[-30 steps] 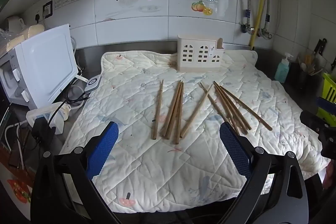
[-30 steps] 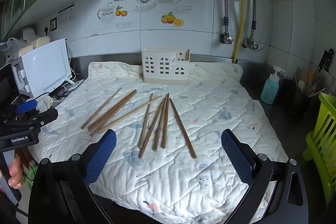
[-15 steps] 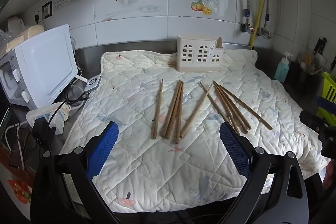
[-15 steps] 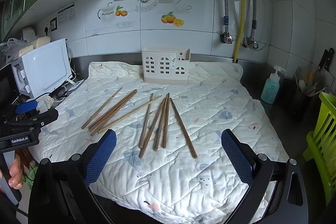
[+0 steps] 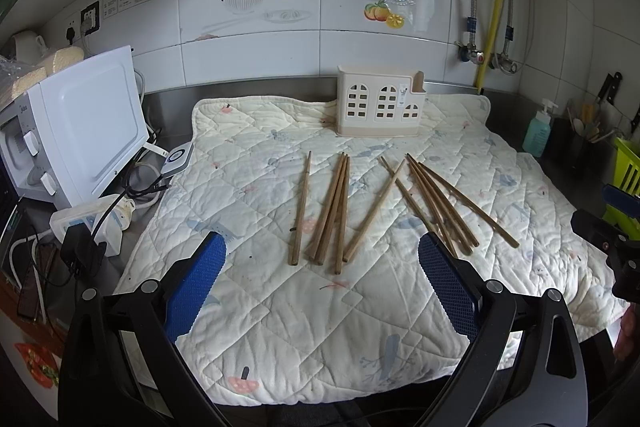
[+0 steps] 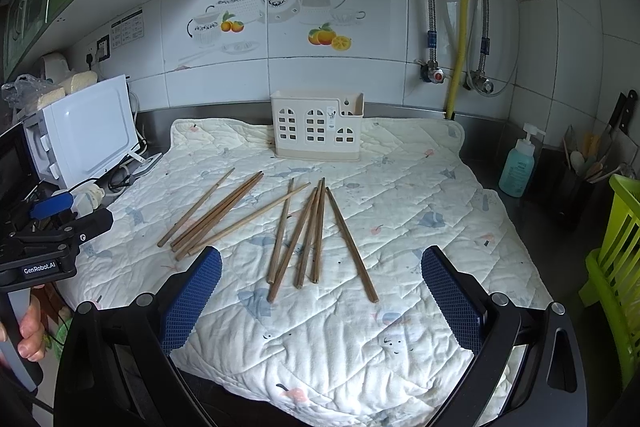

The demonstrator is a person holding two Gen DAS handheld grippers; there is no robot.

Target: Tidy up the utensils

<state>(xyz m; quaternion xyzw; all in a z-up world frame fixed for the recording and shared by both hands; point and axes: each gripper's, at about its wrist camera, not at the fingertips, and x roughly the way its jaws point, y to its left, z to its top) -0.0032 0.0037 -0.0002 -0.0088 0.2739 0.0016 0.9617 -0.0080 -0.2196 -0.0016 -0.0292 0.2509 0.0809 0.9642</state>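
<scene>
"GenRobot.AI" reads in white on the left gripper (image 6: 52, 227) at the lower left of the right wrist view. Both it and the right gripper (image 6: 320, 291) gape wide, holding nothing. The chopsticks (image 5: 340, 211) lie loose mid-frame on the quilted mat (image 5: 280, 327), the holder (image 5: 380, 107) upright behind them.
</scene>
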